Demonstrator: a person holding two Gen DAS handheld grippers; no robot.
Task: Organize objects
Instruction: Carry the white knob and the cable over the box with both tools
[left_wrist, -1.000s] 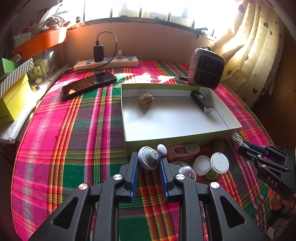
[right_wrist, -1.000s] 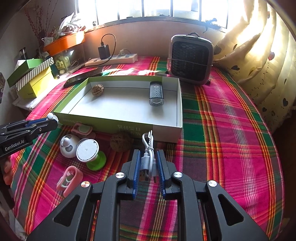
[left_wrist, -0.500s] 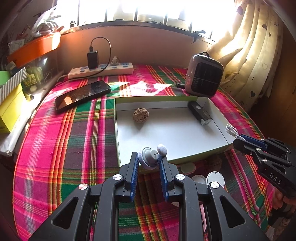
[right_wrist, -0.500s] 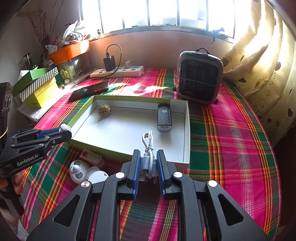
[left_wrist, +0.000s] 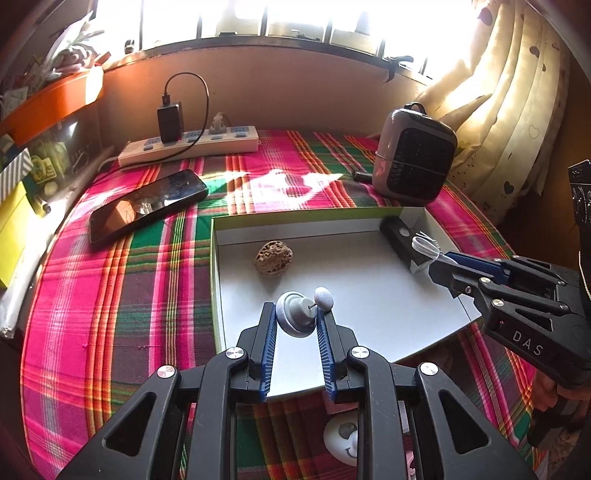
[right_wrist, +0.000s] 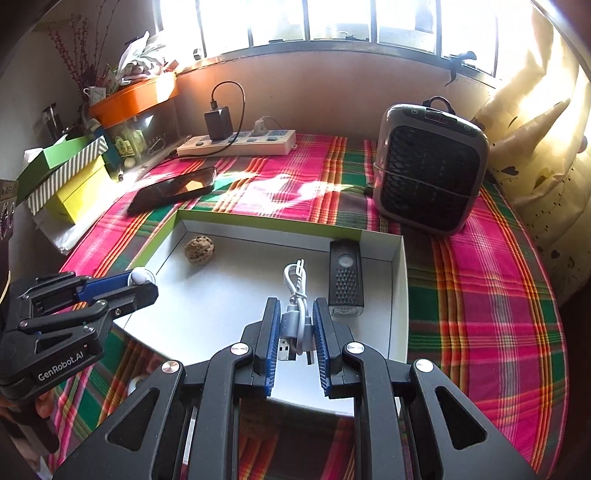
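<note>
A shallow white box (left_wrist: 218, 280) (right_wrist: 400, 280) with green sides lies on the plaid cloth. Inside it sit a brown walnut (left_wrist: 274, 257) (right_wrist: 199, 249) and a black oblong device (left_wrist: 400, 242) (right_wrist: 345, 282). My left gripper (left_wrist: 295, 321) is shut on a small grey and white knob-shaped gadget (left_wrist: 295, 317), held over the box's near left part. My right gripper (right_wrist: 295, 328) is shut on a coiled white USB cable (right_wrist: 297, 310) (left_wrist: 426, 247), above the box's near right part beside the black device. Each gripper shows in the other's view: the left gripper (right_wrist: 142, 282), the right gripper (left_wrist: 443, 266).
A phone (left_wrist: 147, 208), a power strip with charger (left_wrist: 188, 146) and a small grey heater (left_wrist: 413, 155) stand behind the box. Yellow and green boxes (right_wrist: 70, 173) sit at the left edge. A white round smiley toy (left_wrist: 341, 439) lies in front of the box, under my left gripper.
Both grippers moved forward from the clutter in front of the box to above its floor, each carrying its object. The small items in front have slipped below the view.
</note>
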